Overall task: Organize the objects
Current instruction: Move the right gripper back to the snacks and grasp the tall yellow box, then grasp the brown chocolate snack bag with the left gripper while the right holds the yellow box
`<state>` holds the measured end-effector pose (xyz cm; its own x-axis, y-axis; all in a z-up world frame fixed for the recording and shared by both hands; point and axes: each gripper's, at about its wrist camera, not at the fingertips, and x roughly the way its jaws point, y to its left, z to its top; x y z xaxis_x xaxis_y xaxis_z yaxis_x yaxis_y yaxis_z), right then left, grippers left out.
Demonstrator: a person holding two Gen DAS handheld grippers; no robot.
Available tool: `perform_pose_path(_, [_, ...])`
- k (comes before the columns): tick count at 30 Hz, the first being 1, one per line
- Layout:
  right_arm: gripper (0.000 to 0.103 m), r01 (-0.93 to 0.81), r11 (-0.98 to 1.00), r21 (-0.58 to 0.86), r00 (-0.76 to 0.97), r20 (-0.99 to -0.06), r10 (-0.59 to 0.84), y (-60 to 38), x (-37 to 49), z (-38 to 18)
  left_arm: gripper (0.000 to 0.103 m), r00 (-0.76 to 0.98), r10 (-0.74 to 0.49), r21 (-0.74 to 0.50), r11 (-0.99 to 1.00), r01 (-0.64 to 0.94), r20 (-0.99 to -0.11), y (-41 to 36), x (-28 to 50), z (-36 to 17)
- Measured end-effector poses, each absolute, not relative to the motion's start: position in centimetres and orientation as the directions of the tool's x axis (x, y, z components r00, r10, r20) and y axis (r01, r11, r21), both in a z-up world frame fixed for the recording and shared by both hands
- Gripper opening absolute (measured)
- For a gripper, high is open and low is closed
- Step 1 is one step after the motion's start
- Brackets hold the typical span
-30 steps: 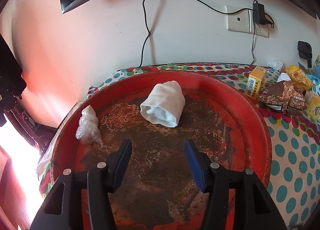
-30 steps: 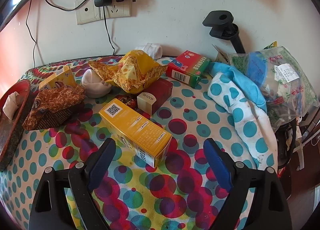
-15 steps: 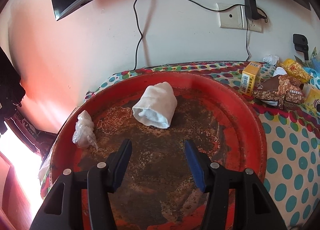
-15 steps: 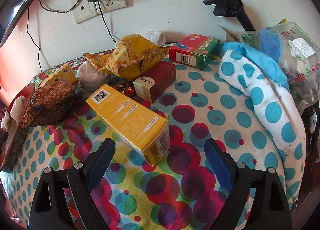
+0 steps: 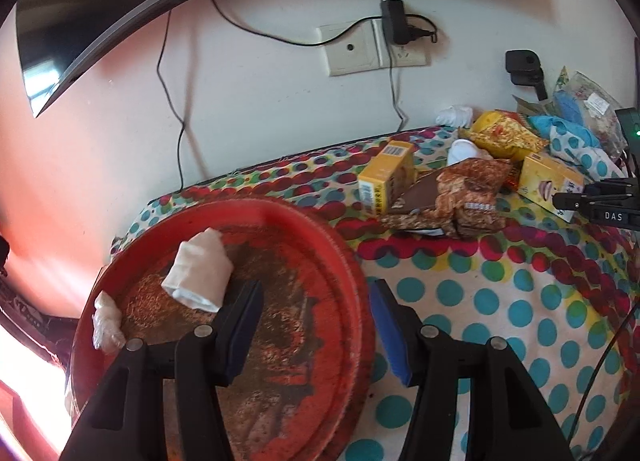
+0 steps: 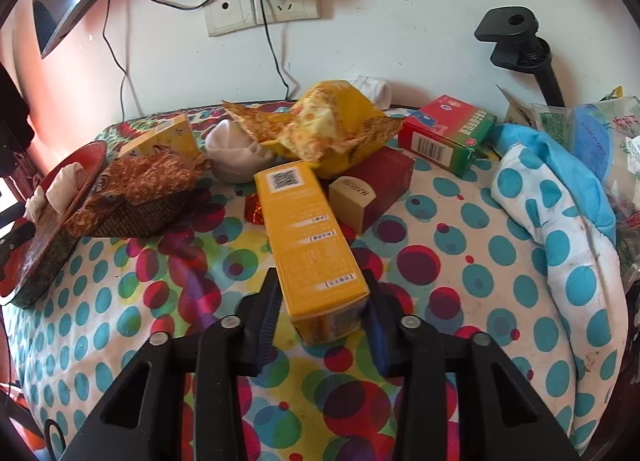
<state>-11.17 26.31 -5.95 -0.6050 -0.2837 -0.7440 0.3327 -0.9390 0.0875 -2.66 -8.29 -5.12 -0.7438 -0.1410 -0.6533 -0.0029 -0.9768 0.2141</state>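
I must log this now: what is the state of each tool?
Left tool: open, holding nothing, over the red tray.
Right tool: closed around the yellow box.

Cloth, card, and crinkled wrappers on a worn tray

The polka-dot tablecloth [image 6: 472, 261] looks like soft matt fabric; the long yellow box [image 6: 312, 245] is smooth printed card. The red tray [image 5: 304, 221] shows glossy rims and a rough, flaking, rust-brown bed, holding a white cloth roll [image 5: 198, 275]. The brown wrapper [image 6: 140, 189] is crinkled.
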Motion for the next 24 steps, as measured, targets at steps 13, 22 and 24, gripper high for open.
perform_pose_path(13, [0.028,0.358,-0.932,0.055,-0.600,-0.751,-0.275,25.3,-10.6,-6.0,0.057,-0.709,0.037,0.191,-0.952,-0.240,-0.704,-0.5,-7.8,-5.5])
perform_pose_path(22, [0.028,0.359,-0.932,0.054,-0.586,-0.764,-0.270,25.2,-10.7,-6.4,0.057,-0.673,0.069,0.202,-0.927,-0.317,-0.736,1.9,-8.5,-5.6])
perform_pose_path(24, [0.028,0.358,-0.932,0.053,-0.586,-0.764,-0.269,25.2,-10.6,-6.4,0.057,-0.672,0.070,0.208,-0.923,-0.325,-0.737,2.5,-8.7,-5.4])
